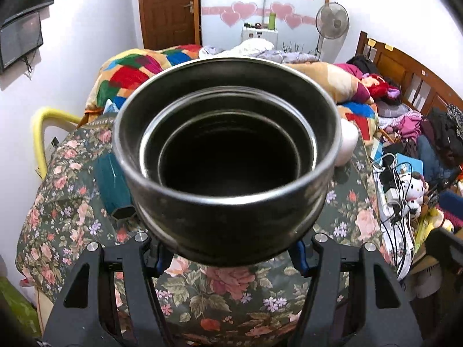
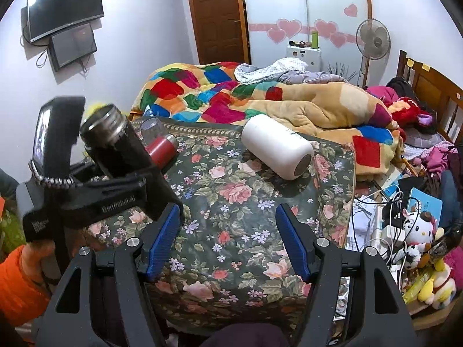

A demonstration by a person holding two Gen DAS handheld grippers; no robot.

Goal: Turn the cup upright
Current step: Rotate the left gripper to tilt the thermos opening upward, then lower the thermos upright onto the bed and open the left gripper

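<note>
My left gripper (image 1: 228,256) is shut on a black metal cup (image 1: 225,156). The cup fills the left wrist view, its open mouth turned toward the camera, tilted, held above the floral cloth (image 1: 225,295). In the right wrist view the same black cup (image 2: 115,141) shows at the left, clamped in the left gripper (image 2: 127,182), its threaded mouth pointing up and away. My right gripper (image 2: 228,237) is open and empty above the floral cloth (image 2: 231,202).
A white bottle (image 2: 275,144) lies on its side at the cloth's far right. A red cup (image 2: 160,149) and a clear glass (image 2: 152,128) lie at the far left. A teal cup (image 1: 111,182) lies behind the black cup. A colourful blanket (image 2: 260,98) lies beyond; cables and toys (image 2: 411,237) crowd the right.
</note>
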